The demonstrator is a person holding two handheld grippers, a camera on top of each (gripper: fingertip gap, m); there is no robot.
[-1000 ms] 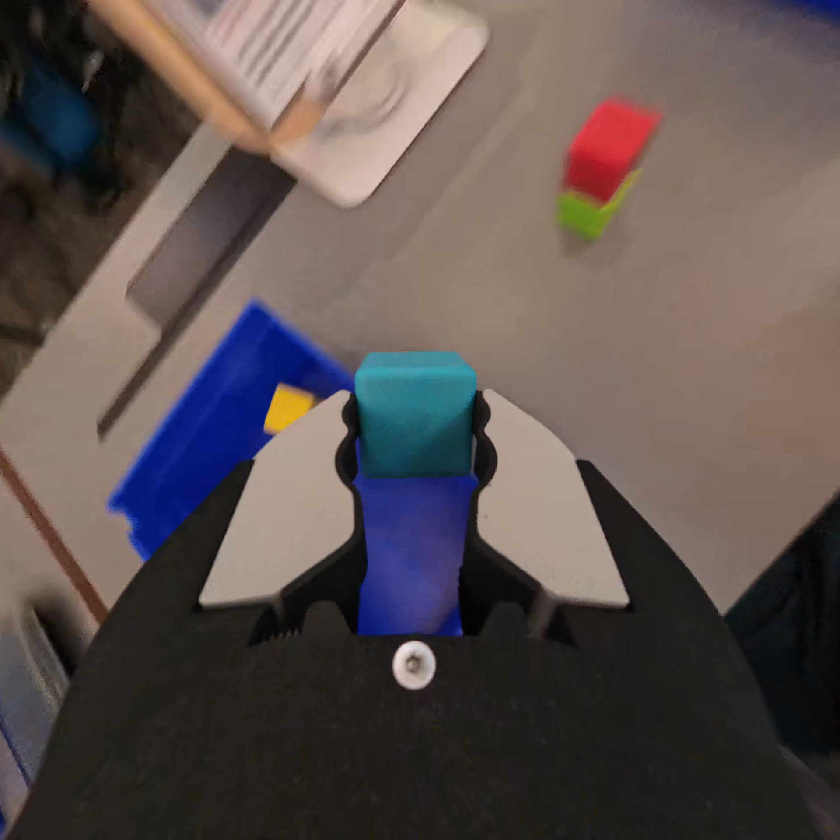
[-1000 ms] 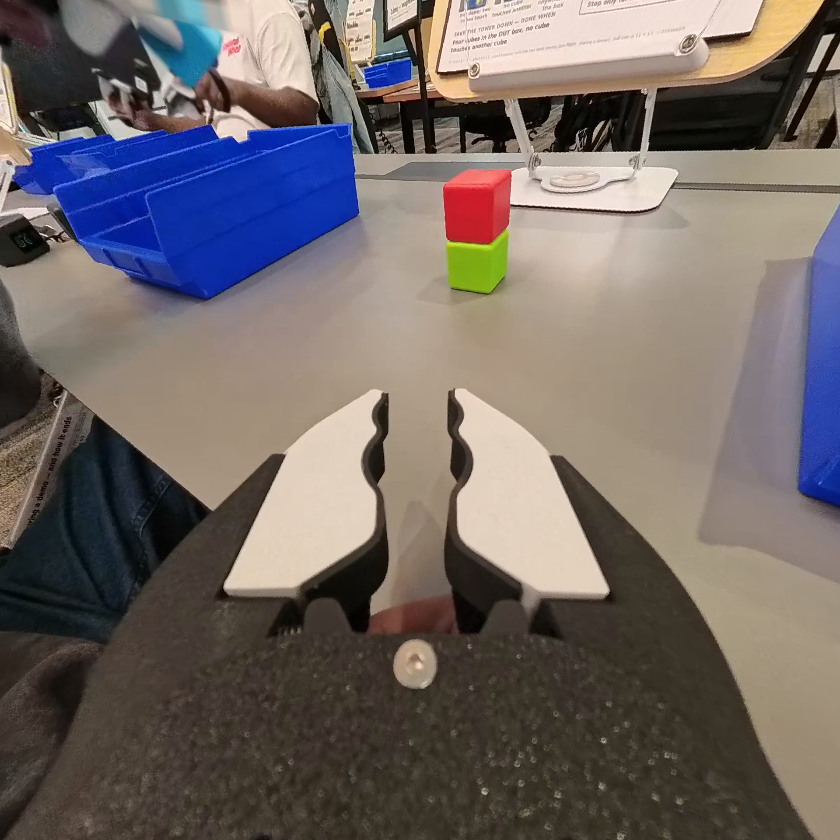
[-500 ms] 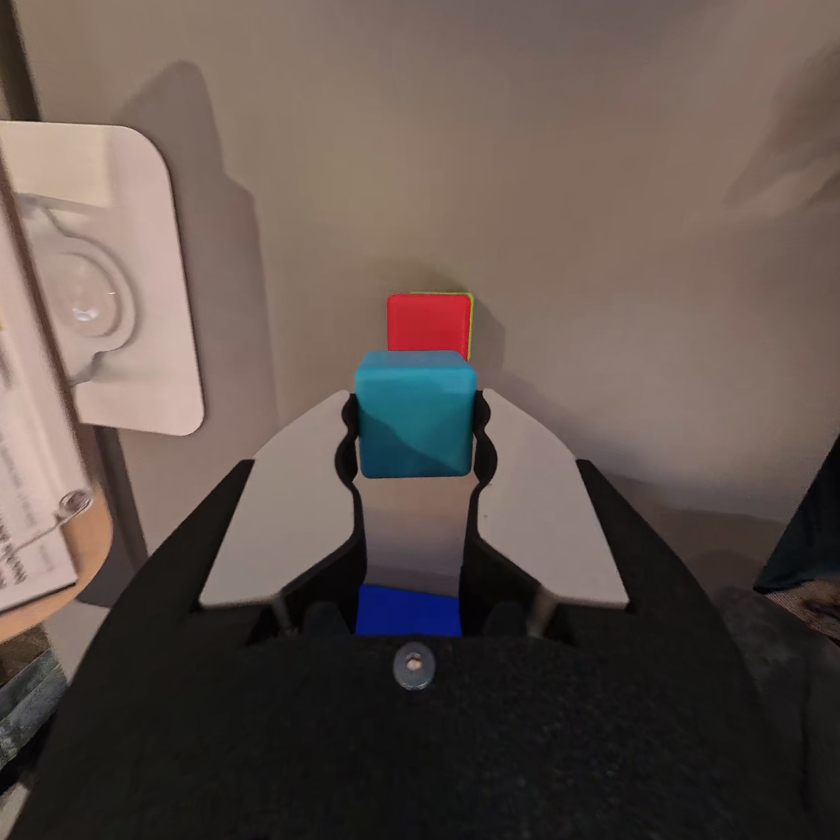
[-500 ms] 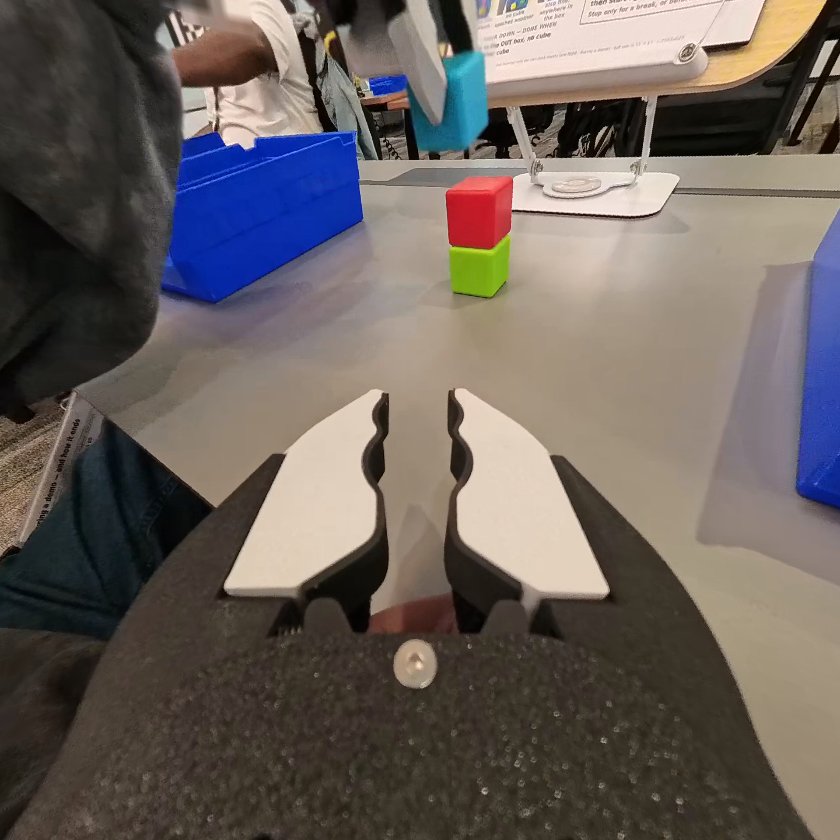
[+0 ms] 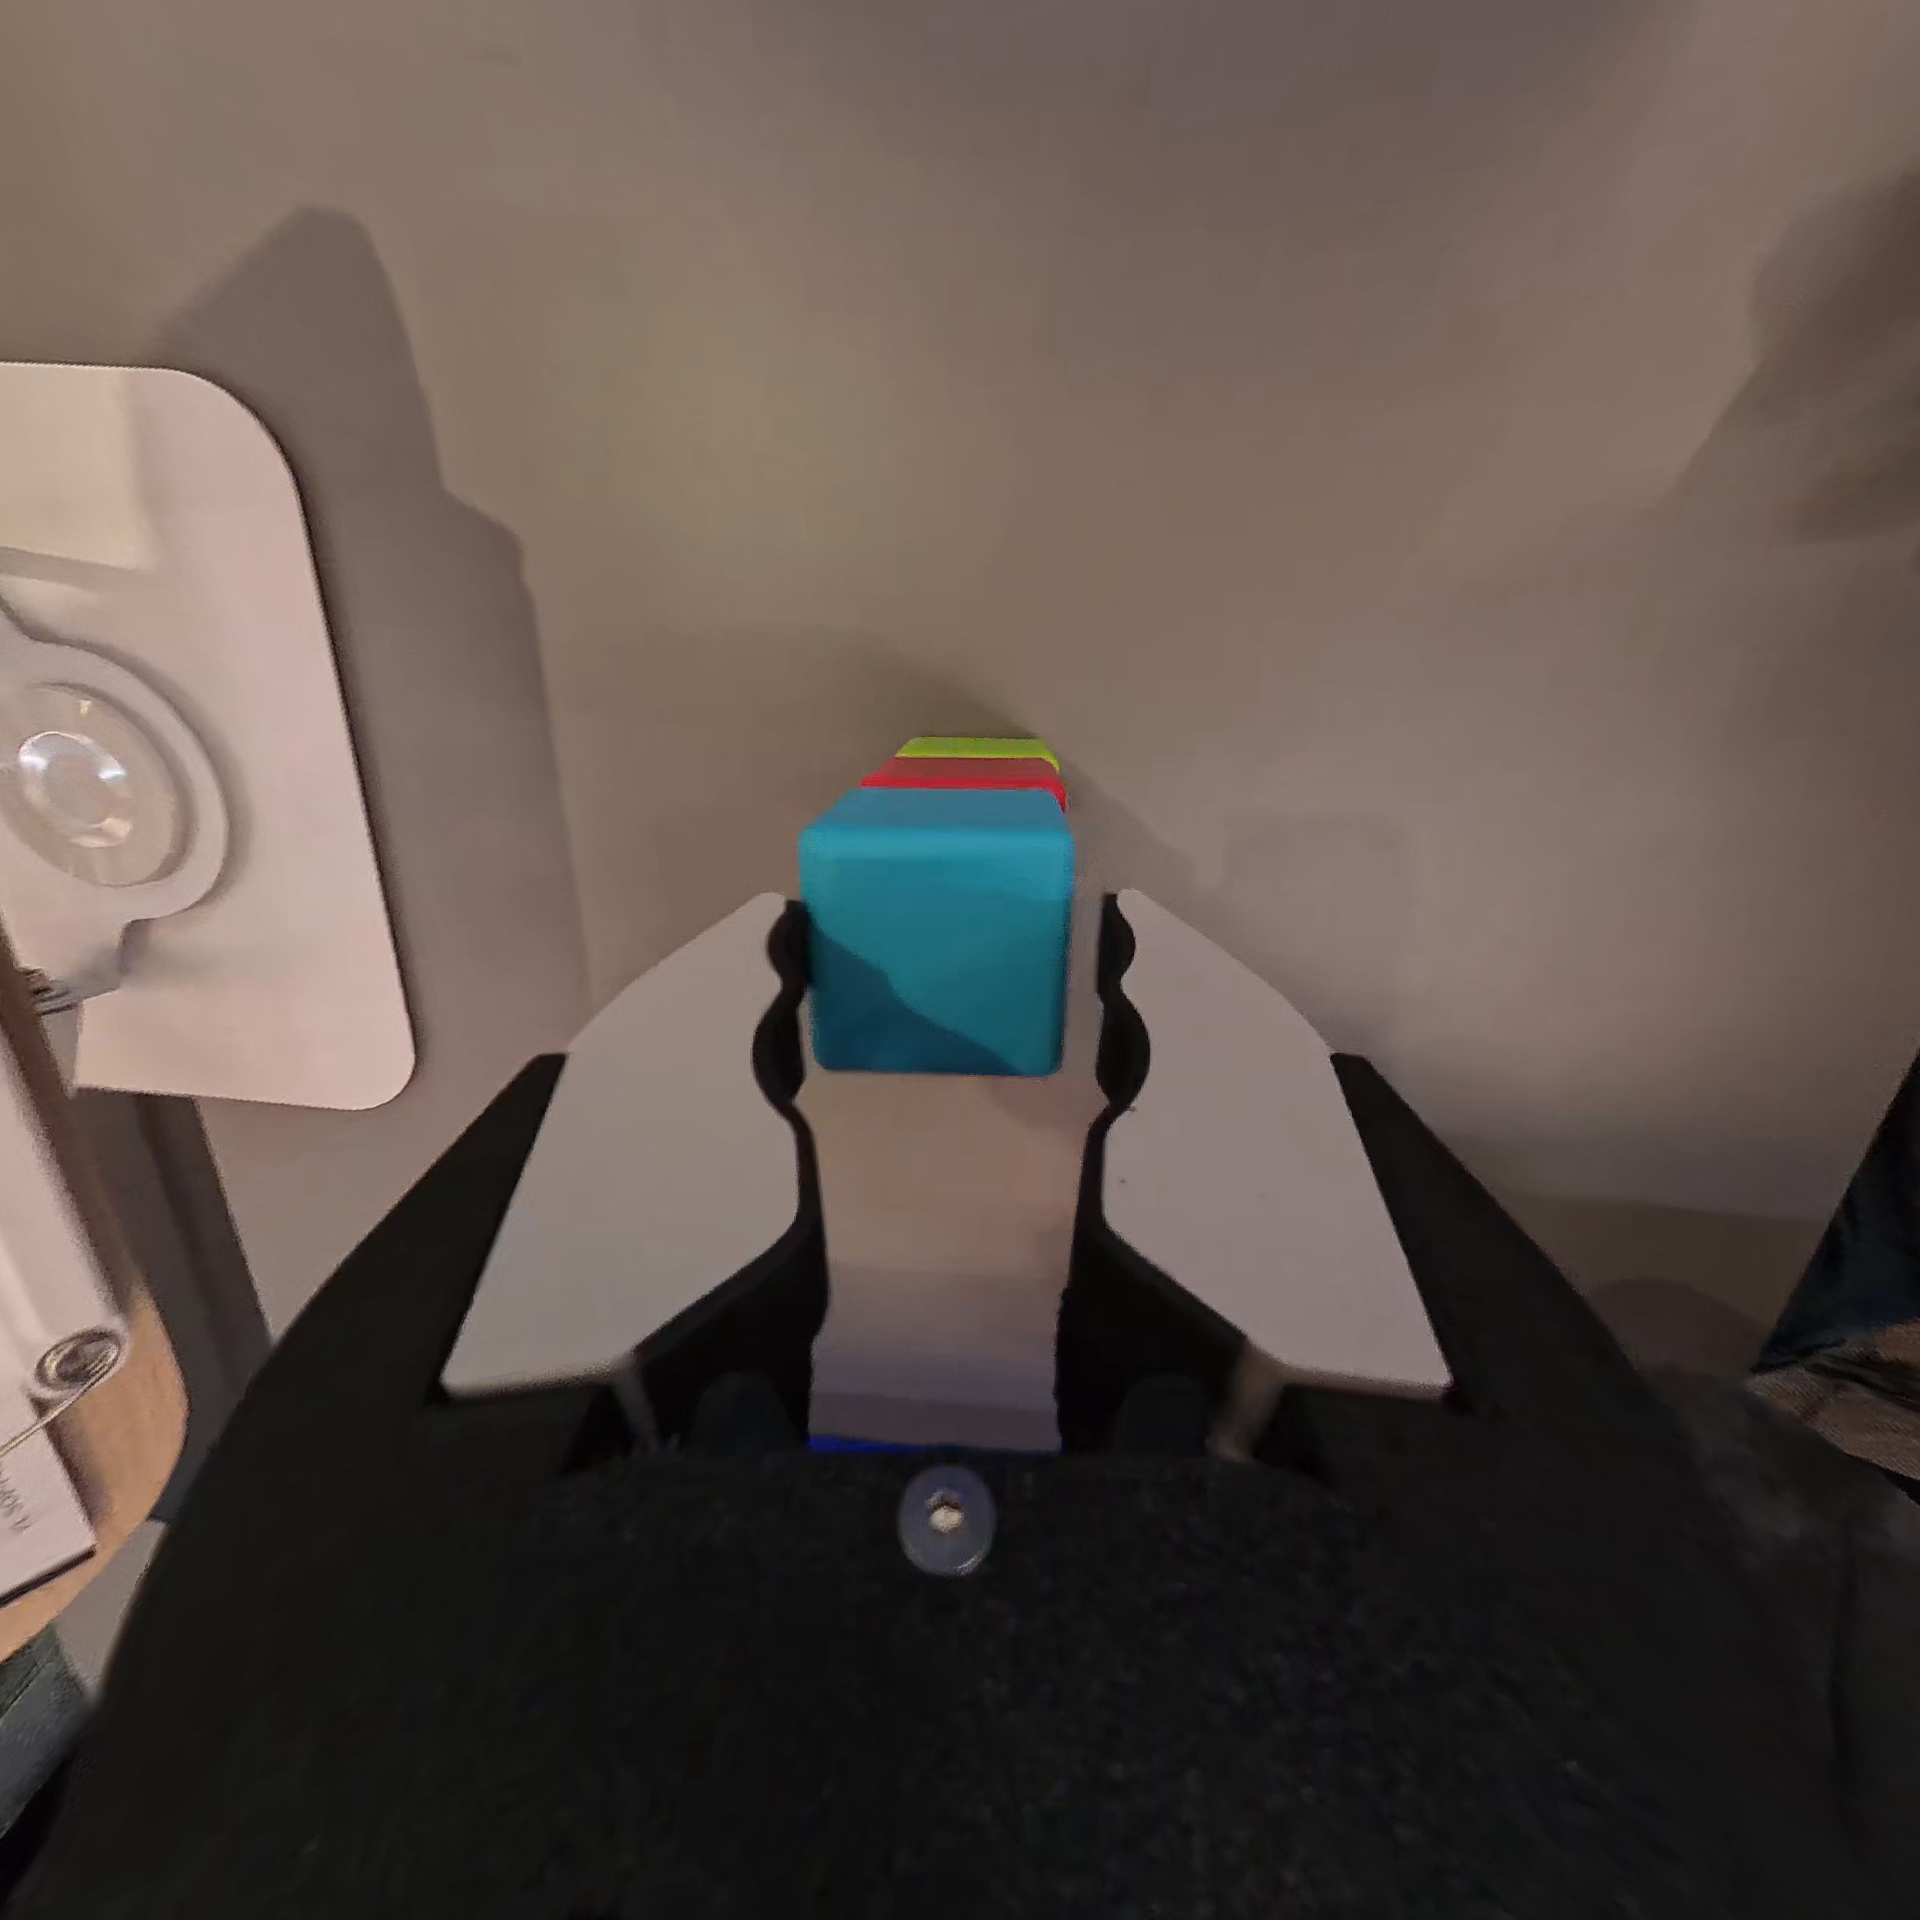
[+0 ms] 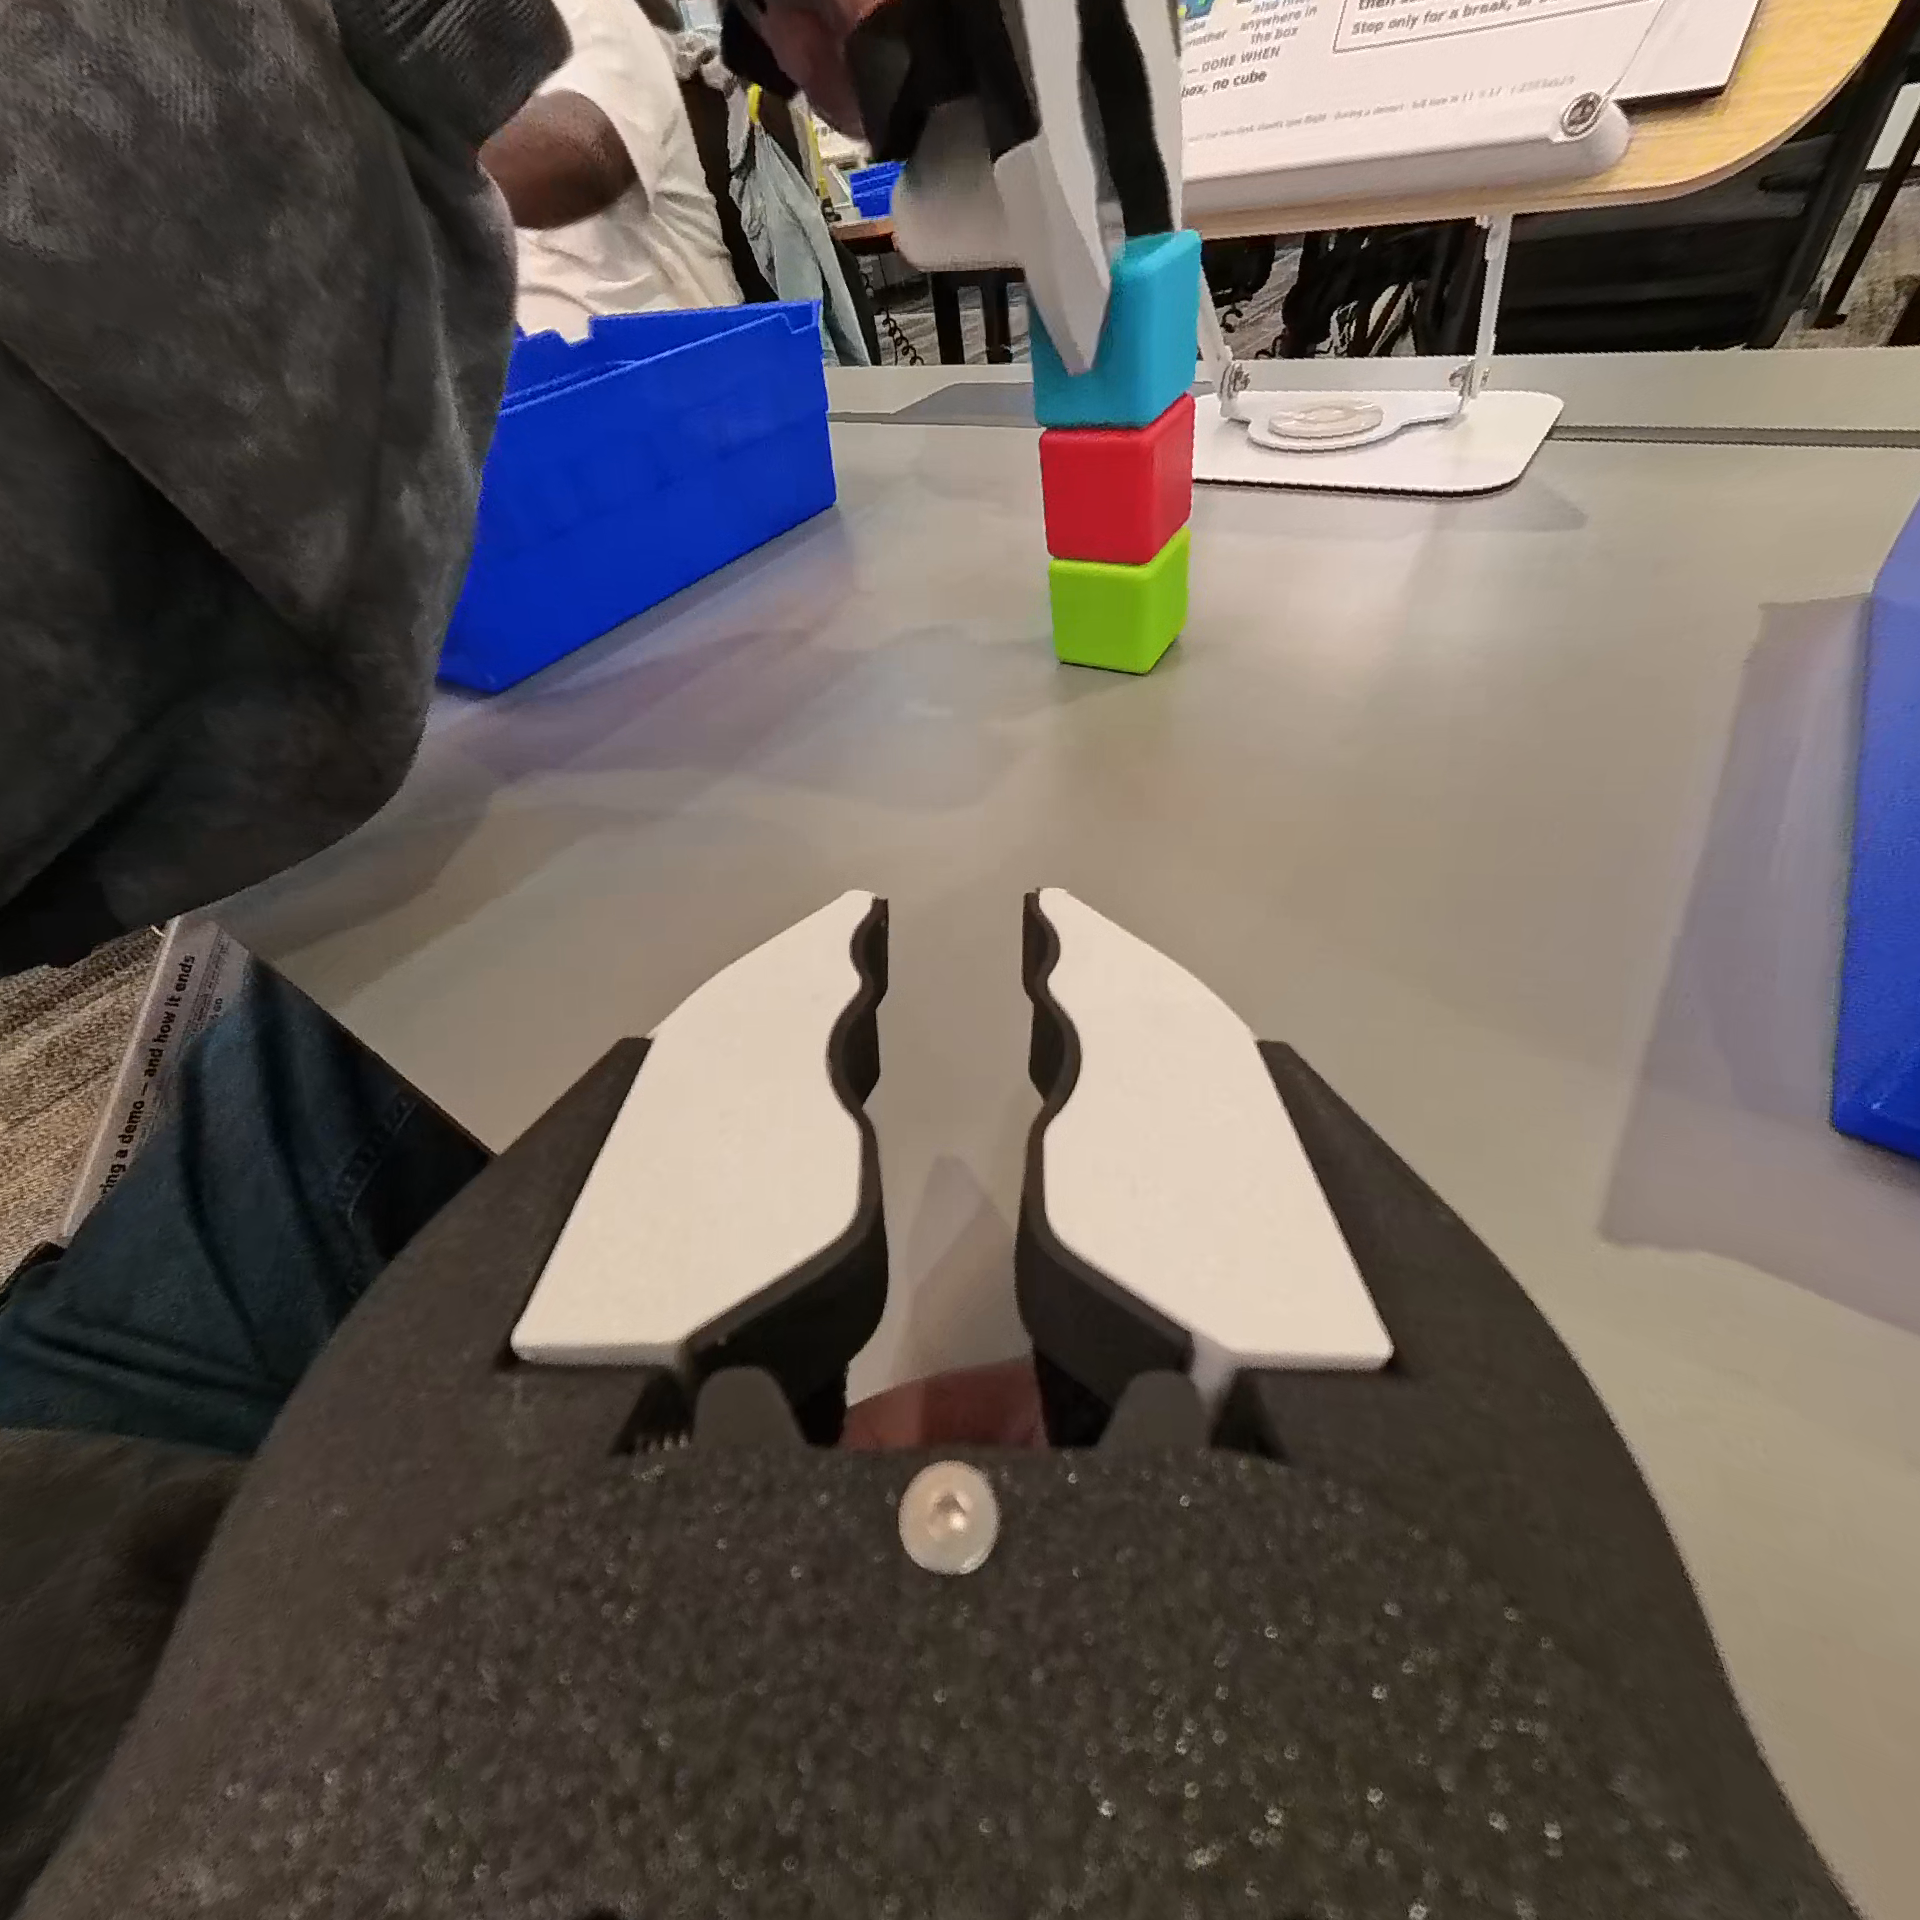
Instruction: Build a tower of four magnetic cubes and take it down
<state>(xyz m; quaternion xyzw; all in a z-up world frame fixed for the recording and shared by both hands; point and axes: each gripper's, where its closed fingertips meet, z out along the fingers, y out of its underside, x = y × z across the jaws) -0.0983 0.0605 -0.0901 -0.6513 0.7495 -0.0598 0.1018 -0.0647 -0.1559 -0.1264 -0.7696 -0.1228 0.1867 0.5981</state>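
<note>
Presently catalogued, with the tower as landmark: a green cube [image 6: 1117,615] stands on the grey table [image 6: 1403,831], a red cube [image 6: 1117,488] sits squarely on it, and a teal cube [image 6: 1138,332] rests on top of the red one, slightly tilted in the right wrist view. Left gripper [image 5: 940,935], reaching down from above the tower: its jaws flank the teal cube, the left one touching its side, while a narrow gap shows between the cube and the right one, so whether they pinch it cannot be told. From the left wrist view, slivers of the red cube [image 5: 961,774] and green cube [image 5: 971,746] show past the teal cube's [image 5: 935,935] far edge. Right gripper [image 6: 956,925], well in front of the tower near the table's front edge: its jaws stand a little apart with nothing between them. Blue bin [image 6: 665,457], left of the tower and slightly behind it. Second blue bin [image 6: 1886,883], right of the tower at the picture's edge. White stand base [image 6: 1392,436], just behind and right of the tower, carrying a board with a printed sheet [image 6: 1455,73]. Grey sleeve [image 6: 229,416], left and in front of the tower.
</note>
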